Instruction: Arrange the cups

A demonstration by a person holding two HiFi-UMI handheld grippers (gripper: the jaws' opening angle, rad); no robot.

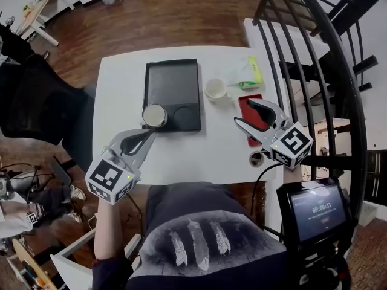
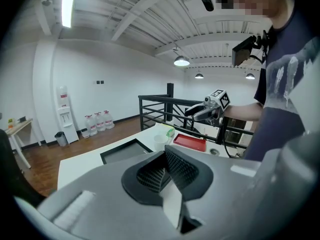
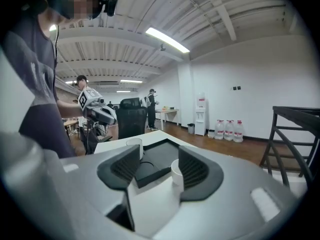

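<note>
- The white table (image 1: 121, 89) carries a black tray (image 1: 172, 83) near its middle, with its long side running away from the person
- A greyish cup (image 1: 155, 115) stands upright on the near left corner of the black tray, beside a round recess (image 1: 181, 110) in the tray's near end
- A white cup (image 1: 215, 89) stands upright on the bare table just to the right of the black tray, apart from it
- Beyond the white cup lies a green packet (image 1: 251, 72), and a red tray (image 1: 243, 103) sits nearer the table's right edge
- The left hand-held gripper (image 1: 148, 135) hangs over the near part of the table, just short of the greyish cup; its own view shows its jaws pressed together with nothing between them
- The right hand-held gripper (image 1: 243, 112) is over the red tray and points towards the black tray, with its jaws spread wide and gripping nothing
- In the right gripper view the gap between the jaws frames bare table and a corner of the black tray, while the white cup sits at the edge of the right-hand jaw and the greyish cup shows behind the left-hand one
- The white cup is apart from the right hand-held gripper's tips in the head view
</note>
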